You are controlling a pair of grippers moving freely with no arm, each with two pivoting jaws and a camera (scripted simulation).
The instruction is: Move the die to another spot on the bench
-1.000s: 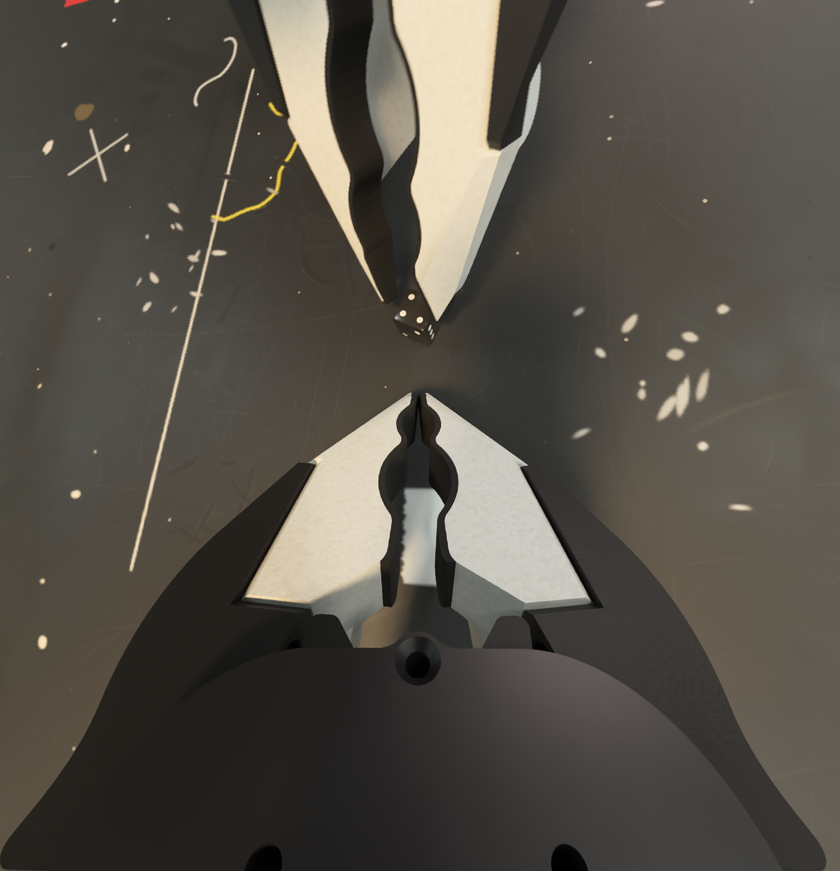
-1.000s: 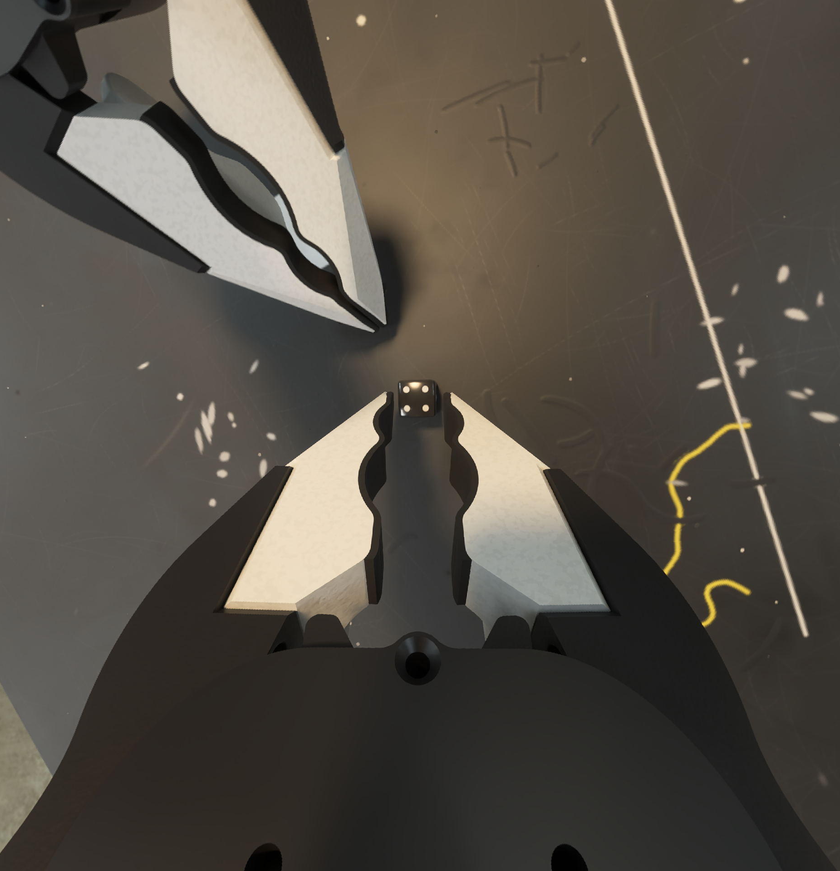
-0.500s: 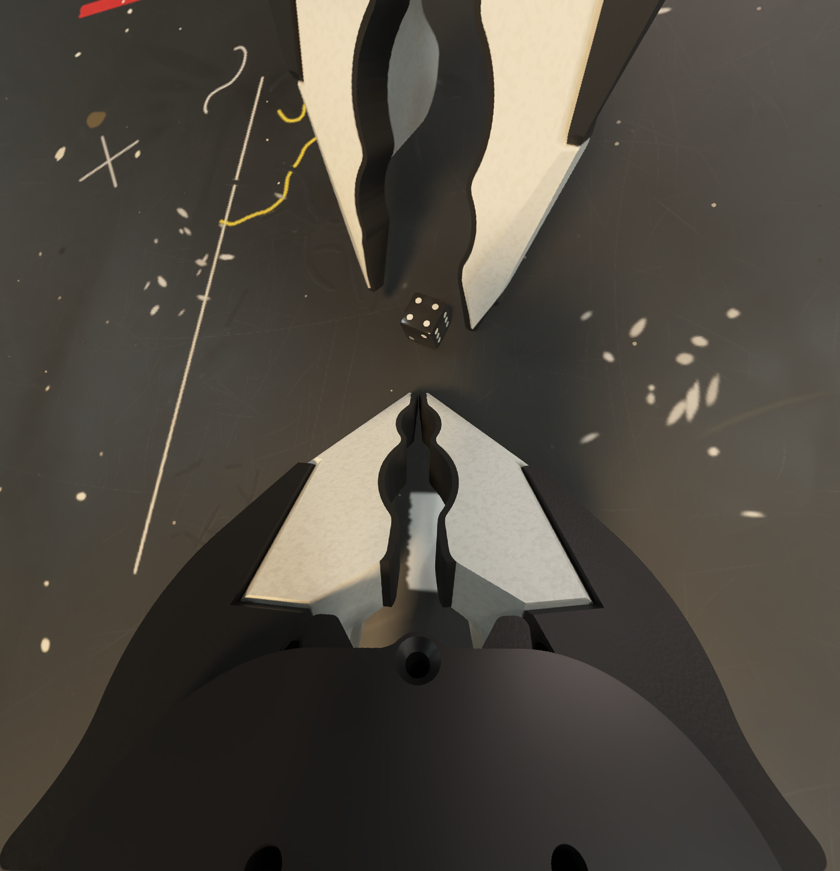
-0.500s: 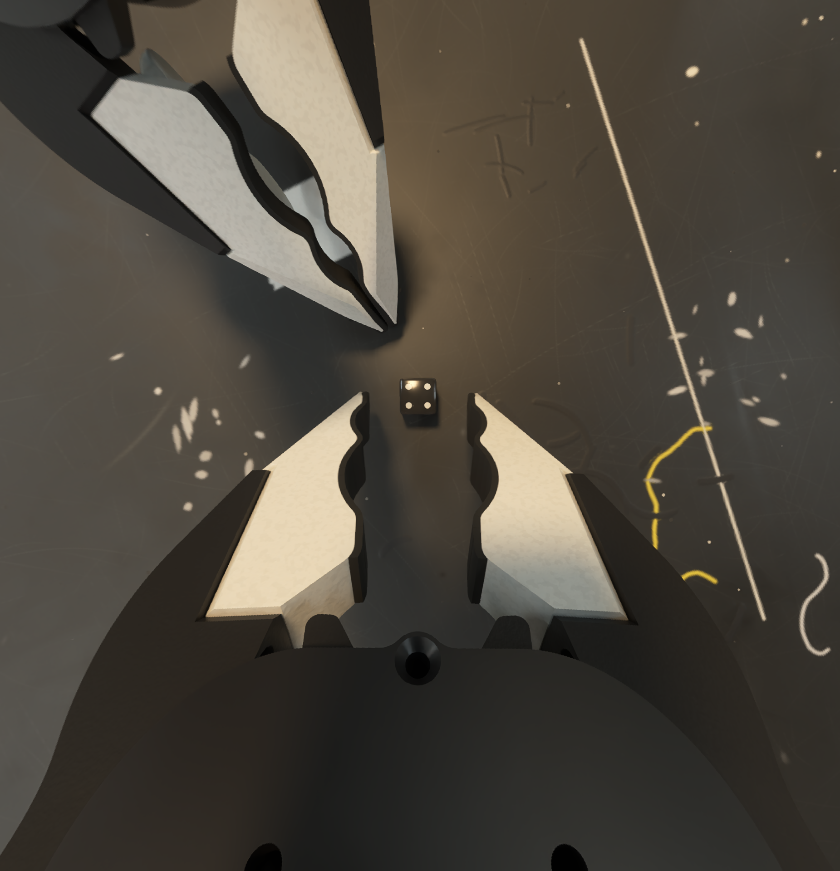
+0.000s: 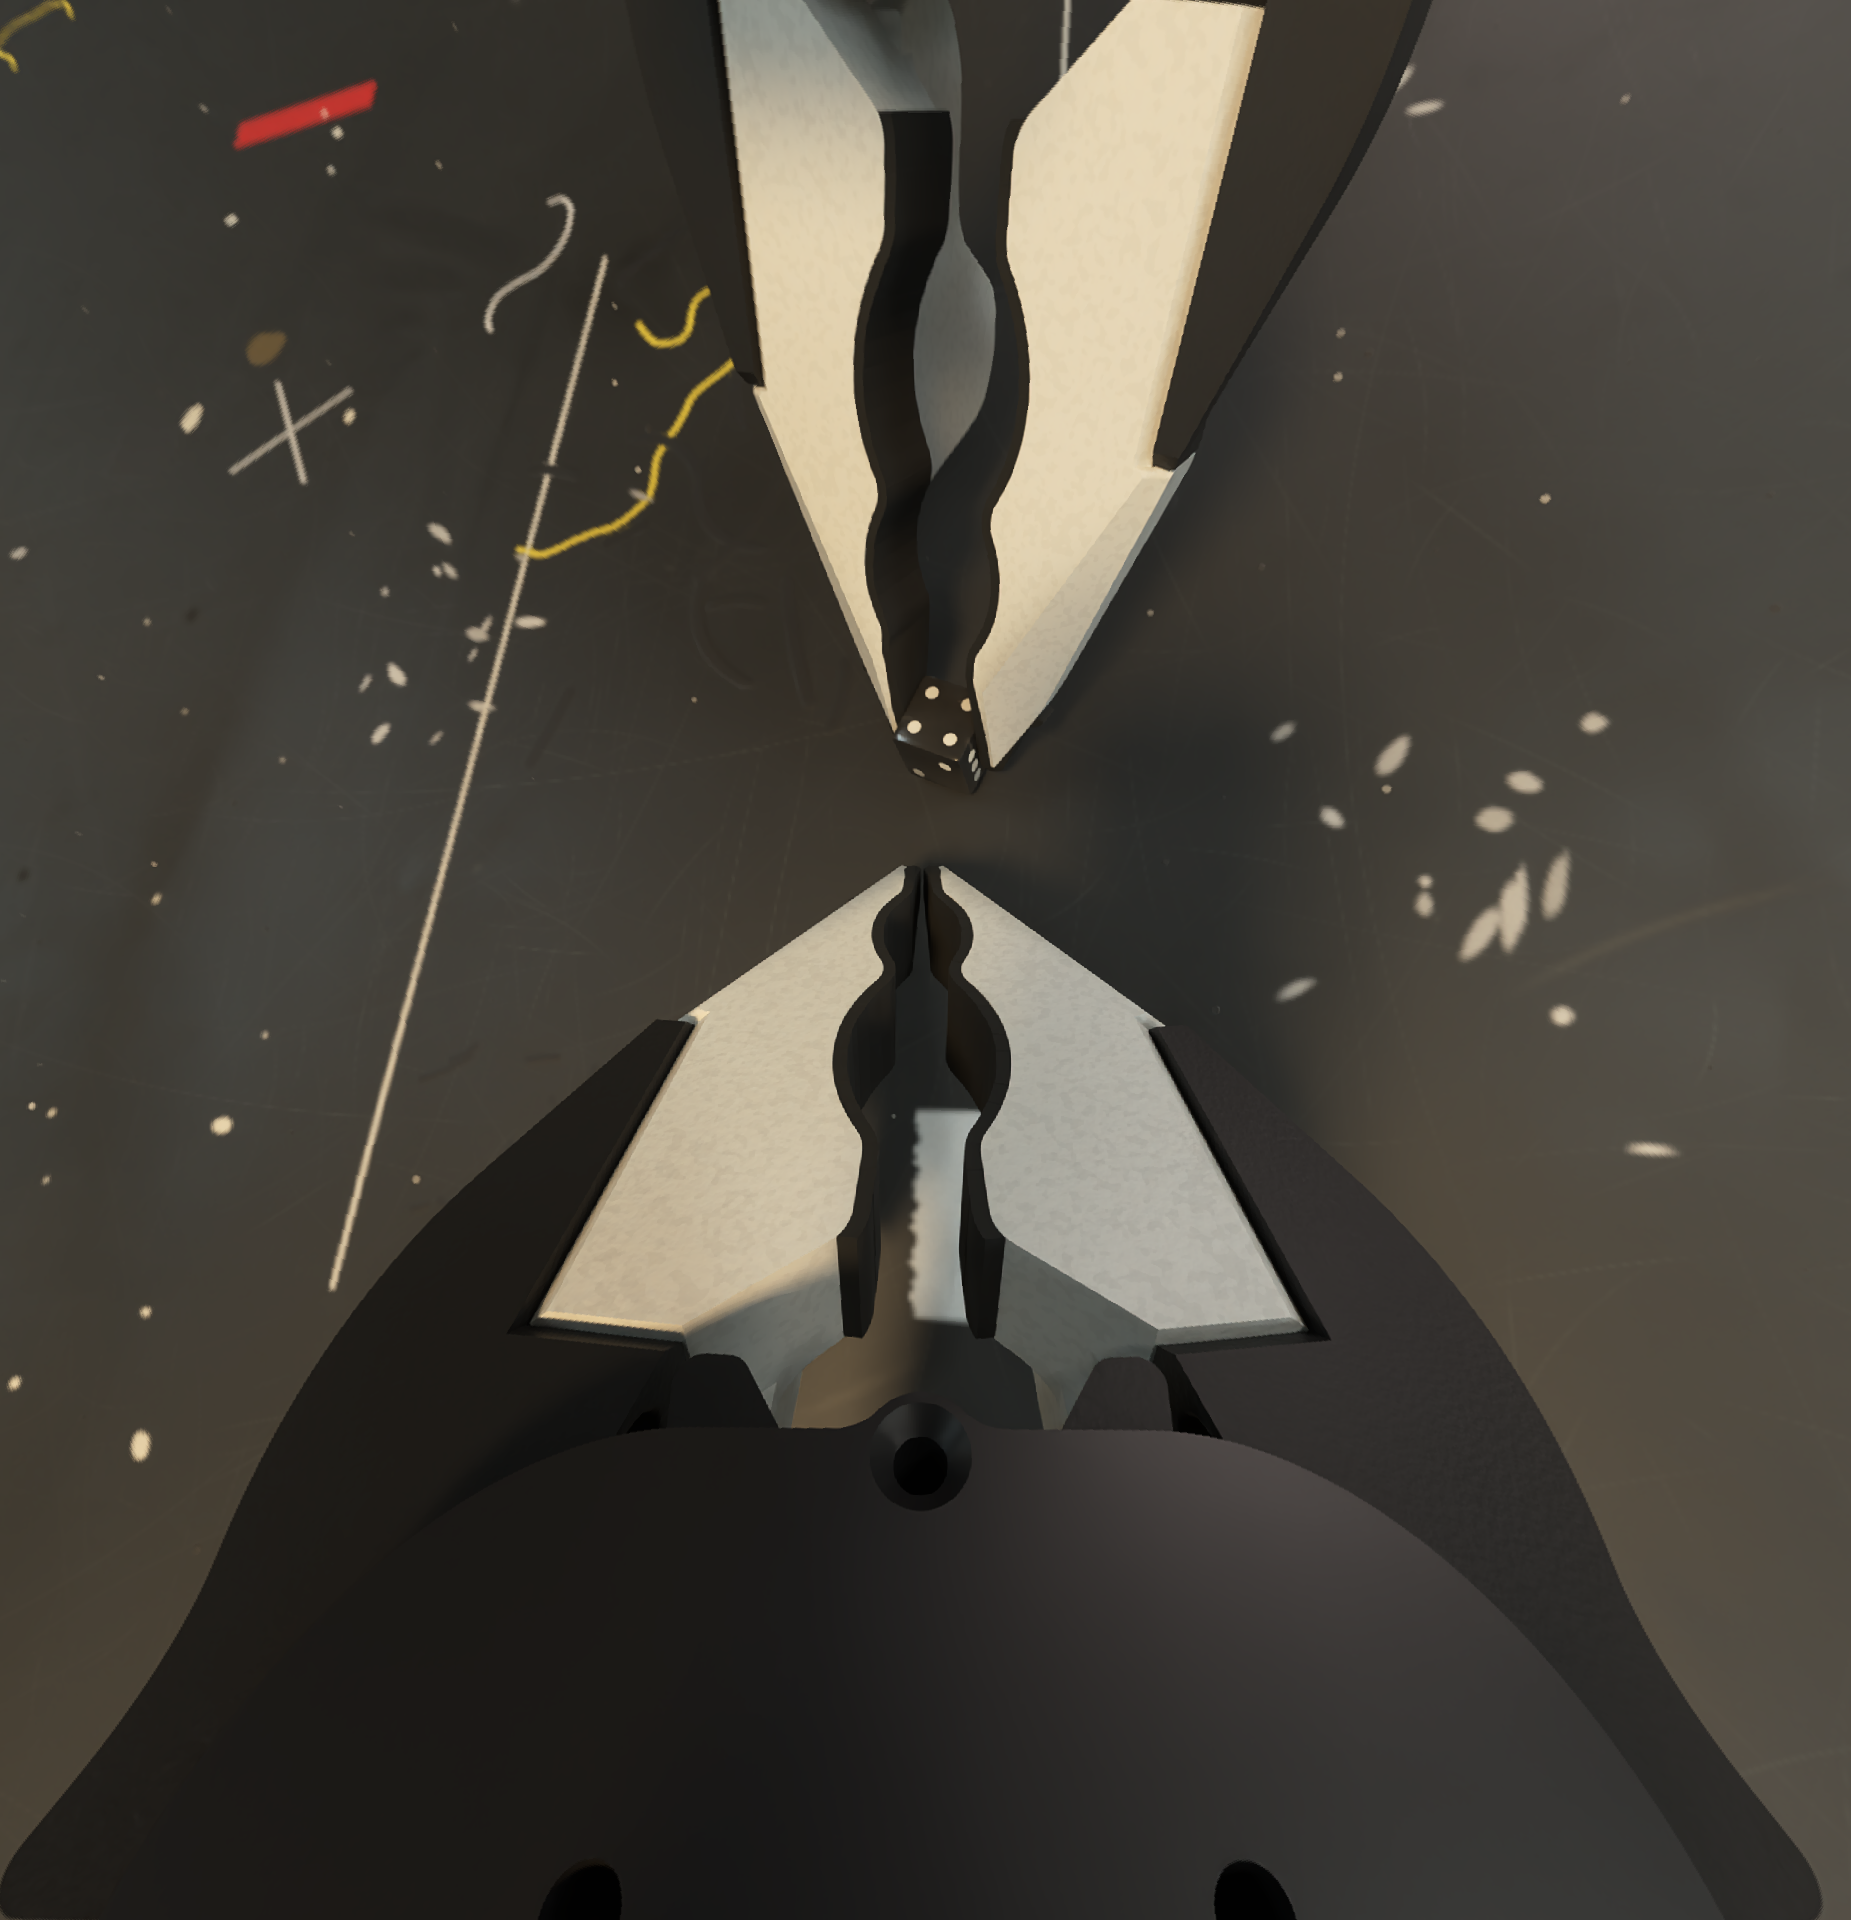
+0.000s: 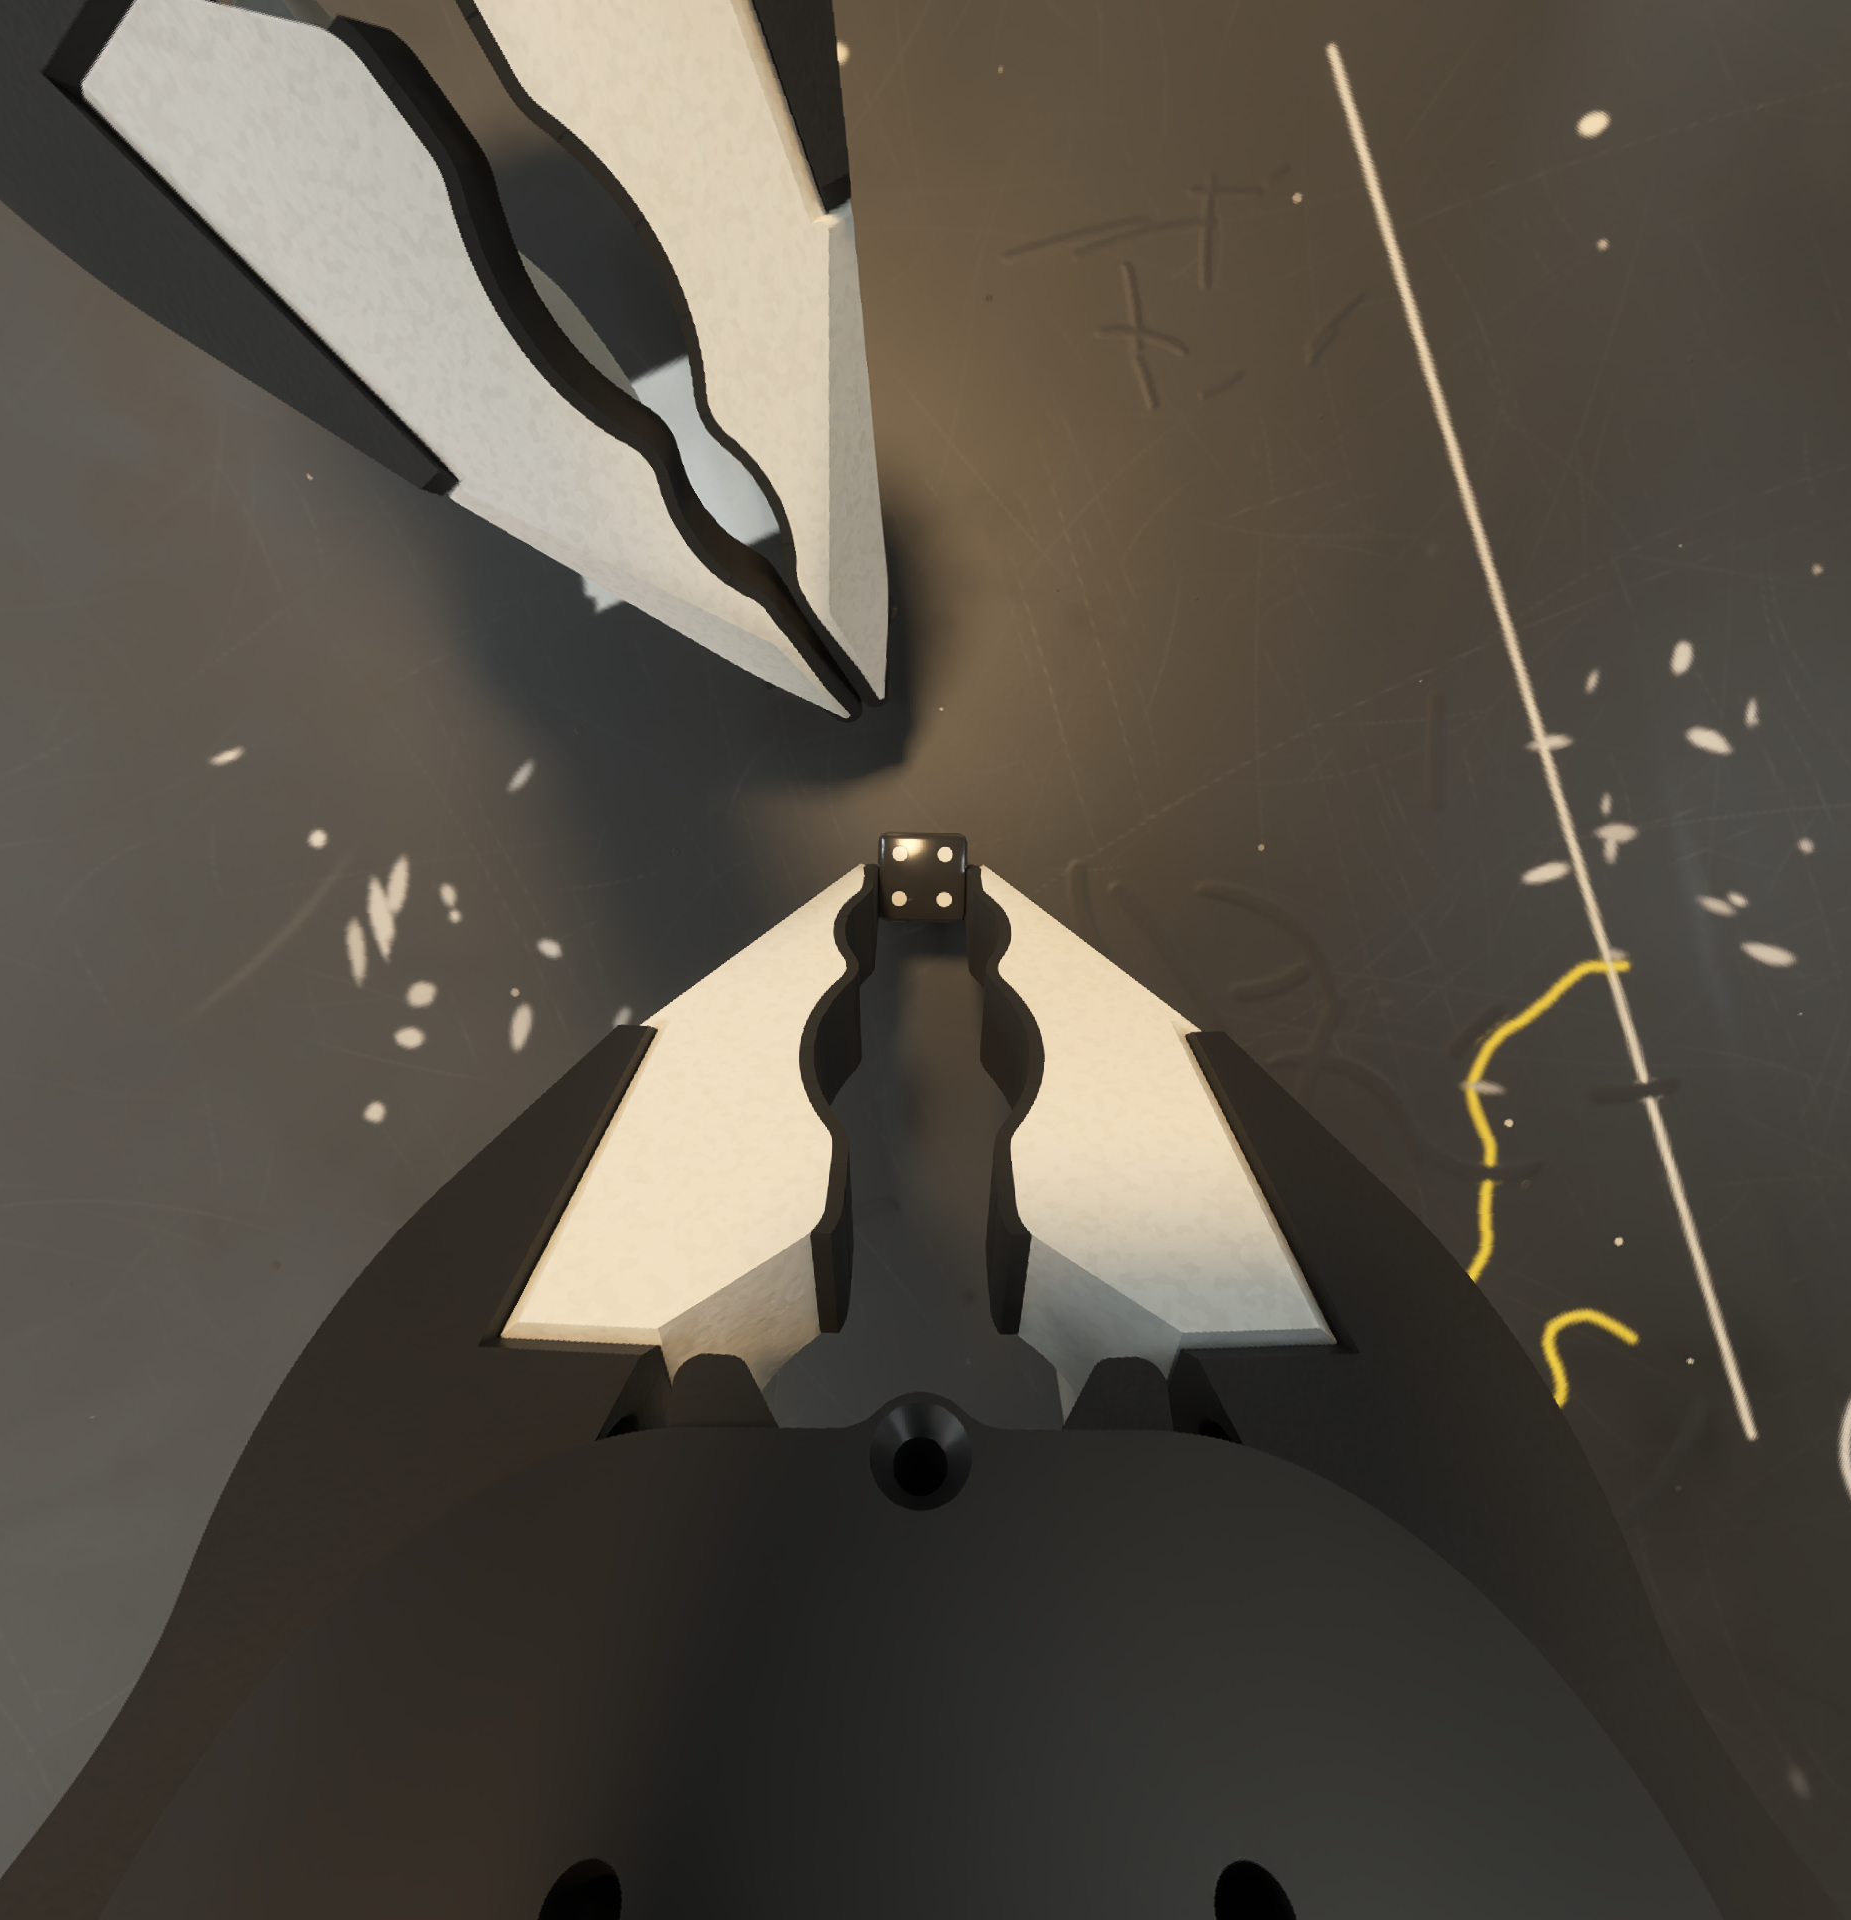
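The die (image 6: pixel 922 878) is small and black with white pips, and four pips face up. My right gripper (image 6: pixel 922 871) is shut on it, pinching it between the very tips of its fingers, low over the dark bench (image 6: pixel 1160 623). In the left wrist view the die (image 5: pixel 940 732) sits in the tips of the right gripper (image 5: pixel 944 750), which points toward me. My left gripper (image 5: pixel 923 871) is shut and empty, a short gap in front of the die. It also shows in the right wrist view (image 6: pixel 864 707), at the upper left.
The bench is scratched and flecked with pale paint. A thin white line (image 5: pixel 464 769) and a yellow squiggle (image 5: pixel 630 520) are marked left of the die, and a red strip (image 5: pixel 306 112) lies far left. The line (image 6: pixel 1544 727) runs on the right in the right wrist view.
The right gripper held the die, opened and left it on the bench half a second ago, and has now shut on it again. The left gripper stayed shut.
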